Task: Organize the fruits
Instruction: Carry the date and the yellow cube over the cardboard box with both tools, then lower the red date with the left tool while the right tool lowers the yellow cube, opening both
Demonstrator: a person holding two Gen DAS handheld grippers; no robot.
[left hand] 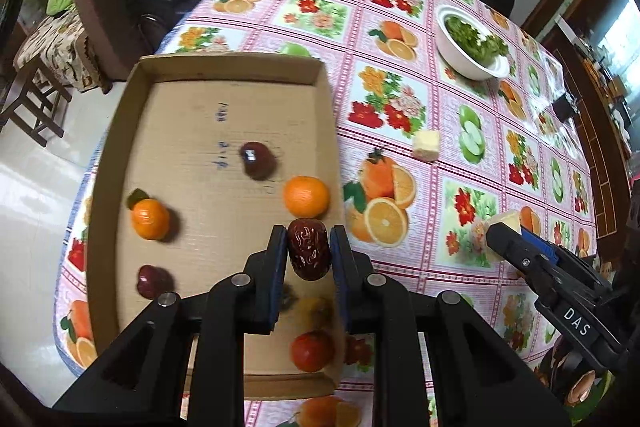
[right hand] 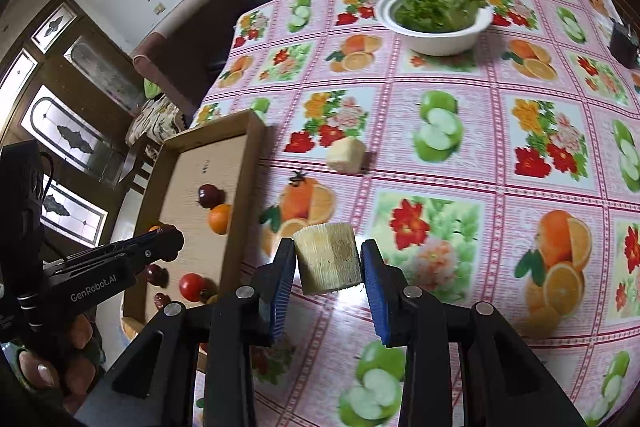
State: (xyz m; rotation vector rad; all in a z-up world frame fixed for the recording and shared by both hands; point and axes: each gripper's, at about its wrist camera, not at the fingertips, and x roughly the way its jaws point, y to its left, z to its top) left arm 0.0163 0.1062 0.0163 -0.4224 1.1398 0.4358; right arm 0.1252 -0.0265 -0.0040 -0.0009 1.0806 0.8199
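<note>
The table (right hand: 460,155) has a fruit-picture cloth. On it, the cardboard tray (left hand: 120,131) holds two oranges (left hand: 306,196), a tomato (left hand: 312,350) and dark fruits. Both grippers tip down. The left gripper (left hand: 309,247) squeezes a wrinkly red date (left hand: 309,254) above the tray. The right gripper (right hand: 329,263) squeezes a pale sugarcane chunk (right hand: 326,257) over the cloth.

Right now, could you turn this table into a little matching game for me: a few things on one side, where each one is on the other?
Things:
1. wrinkled red date
2. held pale chunk
3. leafy greens
4. red tomato

Places:
A. in the white bowl
B. between the right gripper pads
C. on the cardboard tray floor
D. between the left gripper pads

Pairs: 1-D, 2-B, 3-A, 4-C
</note>
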